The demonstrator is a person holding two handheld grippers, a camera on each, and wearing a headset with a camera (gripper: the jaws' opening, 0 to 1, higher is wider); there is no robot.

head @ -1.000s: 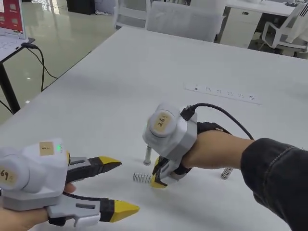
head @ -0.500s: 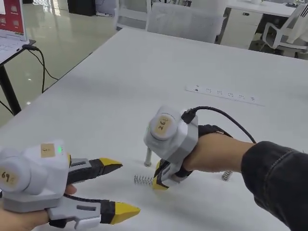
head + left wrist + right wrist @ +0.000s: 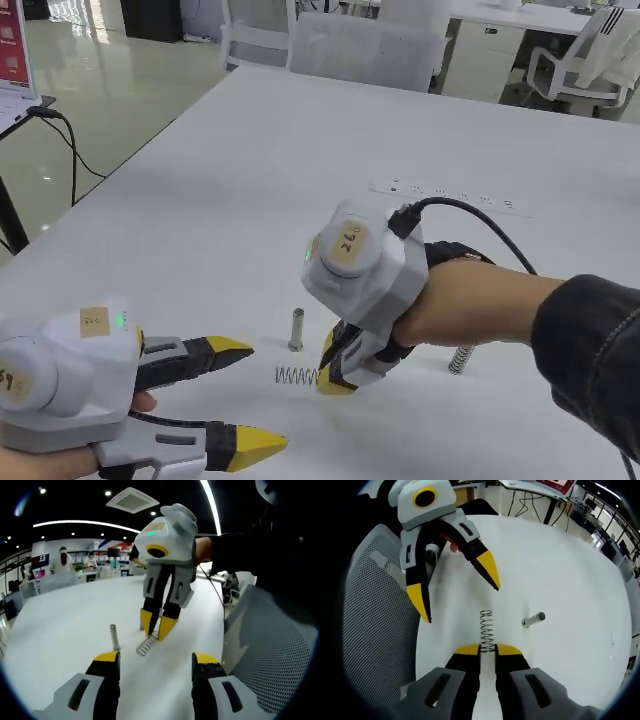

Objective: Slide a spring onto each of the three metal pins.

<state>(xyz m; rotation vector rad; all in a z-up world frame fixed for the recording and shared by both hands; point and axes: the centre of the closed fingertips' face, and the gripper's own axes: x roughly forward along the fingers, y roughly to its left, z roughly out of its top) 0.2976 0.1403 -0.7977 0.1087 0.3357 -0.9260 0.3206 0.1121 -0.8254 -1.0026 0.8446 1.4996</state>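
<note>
Spring [image 3: 486,627] lay on tabletop [image 3: 560,570], one end pinched by right tongs [image 3: 487,650]; left tongs [image 3: 156,659] stood open; head view added second spring [image 3: 460,358].

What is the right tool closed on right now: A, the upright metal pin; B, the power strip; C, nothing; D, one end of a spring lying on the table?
D: in the right gripper view the right tool pinches the near end of the spring, with the metal pin apart to one side.

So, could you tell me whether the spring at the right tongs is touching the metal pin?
Apart: the right gripper view shows bare table between spring and metal pin.
</note>
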